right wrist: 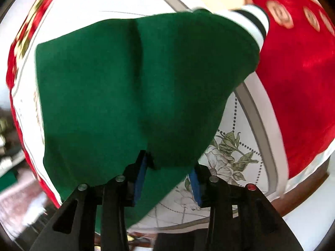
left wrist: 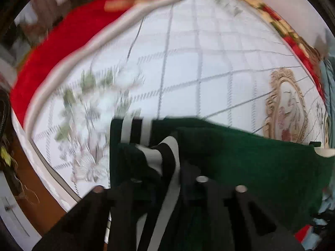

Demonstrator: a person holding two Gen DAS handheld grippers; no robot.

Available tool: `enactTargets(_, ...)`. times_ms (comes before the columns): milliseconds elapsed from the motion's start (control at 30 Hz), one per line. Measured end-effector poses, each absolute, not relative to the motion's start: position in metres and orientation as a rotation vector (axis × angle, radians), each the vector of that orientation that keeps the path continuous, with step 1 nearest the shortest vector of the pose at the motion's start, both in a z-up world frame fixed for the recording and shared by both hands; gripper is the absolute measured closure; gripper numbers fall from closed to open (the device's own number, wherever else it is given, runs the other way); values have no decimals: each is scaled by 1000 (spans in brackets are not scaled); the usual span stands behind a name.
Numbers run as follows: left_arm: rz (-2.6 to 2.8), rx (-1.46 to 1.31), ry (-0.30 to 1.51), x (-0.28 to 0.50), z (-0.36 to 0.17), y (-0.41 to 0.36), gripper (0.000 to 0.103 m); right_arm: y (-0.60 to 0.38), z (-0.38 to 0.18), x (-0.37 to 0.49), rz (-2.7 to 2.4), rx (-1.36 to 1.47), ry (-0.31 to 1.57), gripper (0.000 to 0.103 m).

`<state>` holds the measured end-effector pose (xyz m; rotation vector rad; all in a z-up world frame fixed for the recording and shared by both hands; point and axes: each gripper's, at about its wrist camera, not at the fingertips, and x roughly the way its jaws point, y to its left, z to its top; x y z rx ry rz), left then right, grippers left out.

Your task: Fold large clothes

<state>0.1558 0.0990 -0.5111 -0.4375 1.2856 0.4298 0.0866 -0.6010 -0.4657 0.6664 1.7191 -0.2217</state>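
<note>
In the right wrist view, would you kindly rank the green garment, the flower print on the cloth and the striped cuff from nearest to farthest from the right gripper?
1. Green garment: between the right gripper fingers.
2. Flower print: just right, on the white cloth.
3. Striped cuff: far upper right, by the red fabric.

Right gripper: black linkage, blue pads, silver pins, one red.

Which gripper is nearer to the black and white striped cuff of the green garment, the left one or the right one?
Left. The left gripper is shut on the striped cuff itself. The right gripper stands open around the green garment at a plain edge, far from the cuff.
</note>
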Motion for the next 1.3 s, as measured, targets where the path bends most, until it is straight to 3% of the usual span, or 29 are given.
enactTargets(167, 358, -459, 1167, 162, -447, 97, 94, -592, -429, 80, -191, 447, 1686, 63)
enactTargets(400, 360, -535, 1147, 201, -470, 129, 94, -531, -384, 119, -91, 217, 1500, 63)
enactTargets(633, 376, -560, 1220, 245, -529, 155, 94, -431, -427, 205, 163, 139, 1551, 65)
enactTargets(767, 345, -601, 1259, 253, -553, 168, 89, -429, -476, 240, 74, 156, 1577, 84)
enactTargets(900, 303, -604, 1284, 259, -560, 173, 86, -445, -519, 260, 49, 228, 1634, 85)
enactTargets(1000, 307, -603, 1299, 257, -552, 171, 85, -438, -515, 265, 46, 168, 1659, 84)
enactTargets(1100, 316, -609, 1283, 246, -532, 168, 82, -429, -494, 263, 47, 137, 1663, 78)
enactTargets(1133, 323, -607, 1266, 240, -524, 166, 77, -427, -483, 259, 66, 156, 1654, 75)
enactTargets(1200, 334, -611, 1212, 220, -501, 165, 53, -418, -463, 251, 124, 198, 1636, 68)
enactTargets(1233, 339, -626, 1188, 210, -493, 165, 20, -410, -453, 244, 166, 208, 1629, 68)
enactTargets(1267, 359, -642, 1166, 197, -484, 166, 9, -401, -447, 239, 202, 211, 1629, 67)
enactTargets(1300, 378, -663, 1142, 178, -476, 167, 6, -390, -442, 229, 251, 215, 1638, 65)
